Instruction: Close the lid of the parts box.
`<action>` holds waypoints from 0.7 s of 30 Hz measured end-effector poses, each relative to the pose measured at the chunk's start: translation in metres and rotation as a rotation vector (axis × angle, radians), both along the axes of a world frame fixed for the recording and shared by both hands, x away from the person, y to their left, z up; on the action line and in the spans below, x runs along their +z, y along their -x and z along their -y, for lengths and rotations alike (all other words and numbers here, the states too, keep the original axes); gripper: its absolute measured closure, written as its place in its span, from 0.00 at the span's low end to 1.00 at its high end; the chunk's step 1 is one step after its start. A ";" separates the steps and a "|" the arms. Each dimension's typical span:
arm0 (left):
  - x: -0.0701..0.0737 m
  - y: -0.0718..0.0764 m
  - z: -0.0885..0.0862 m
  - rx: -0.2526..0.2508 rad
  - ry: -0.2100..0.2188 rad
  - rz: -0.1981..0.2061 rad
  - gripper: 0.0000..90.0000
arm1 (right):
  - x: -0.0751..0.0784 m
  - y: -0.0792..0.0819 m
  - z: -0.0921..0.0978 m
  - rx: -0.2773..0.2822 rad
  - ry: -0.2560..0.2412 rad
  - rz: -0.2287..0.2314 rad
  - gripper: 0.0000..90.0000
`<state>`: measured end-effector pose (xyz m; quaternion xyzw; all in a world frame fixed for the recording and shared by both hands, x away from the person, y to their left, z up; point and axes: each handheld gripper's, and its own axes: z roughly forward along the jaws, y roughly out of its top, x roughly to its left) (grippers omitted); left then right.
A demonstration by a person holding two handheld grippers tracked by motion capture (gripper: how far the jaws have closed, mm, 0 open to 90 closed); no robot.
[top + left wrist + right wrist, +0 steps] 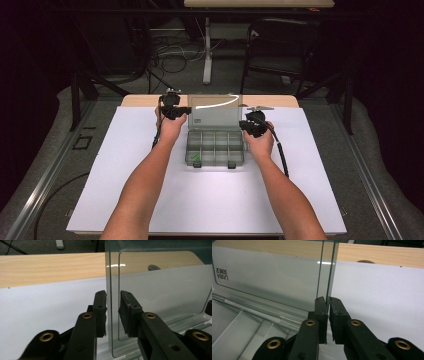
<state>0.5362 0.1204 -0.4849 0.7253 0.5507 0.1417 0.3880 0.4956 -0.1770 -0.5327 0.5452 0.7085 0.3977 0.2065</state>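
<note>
One clear plastic compartment box [215, 147] sits at centre frame in the high view, on a white sheet [150, 200] that covers a pale wood-grain table [140, 100]. Its hinged lid [215, 116] stands roughly upright at the far edge. It is transparent, flat and thin, with rounded corners and a bright glare streak along the top. The base shows two rows of rectangular cells split by thin clear dividers; I cannot count them with certainty. One small green item [196, 159] lies in the lower left cell. Two dark latches sit on the near wall.

Two grippers, one per hand, black jaws with brass-coloured rivets.

Left gripper [187, 110], just left of the lid's upper left corner in the high view. In the left gripper view the left gripper [113, 312] straddles the lid's side edge [111, 315]; a narrow gap shows at one pad, so the jaws are close but not fully clamped.

Right gripper [243, 125], at the lid's right edge. In the right gripper view the right gripper [328, 315] has its jaws pressed together on the thin lid edge [325, 277], holding it. Mirrored lettering shows at that frame's upper left.
</note>
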 end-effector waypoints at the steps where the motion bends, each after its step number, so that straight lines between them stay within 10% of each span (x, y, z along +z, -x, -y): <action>1: 0.001 -0.001 0.000 0.003 0.004 0.001 0.87 | 0.000 0.000 0.000 0.001 -0.001 0.001 0.95; 21: 0.003 0.002 0.007 0.081 0.004 -0.003 0.98 | 0.000 0.000 -0.001 -0.013 0.001 -0.001 0.94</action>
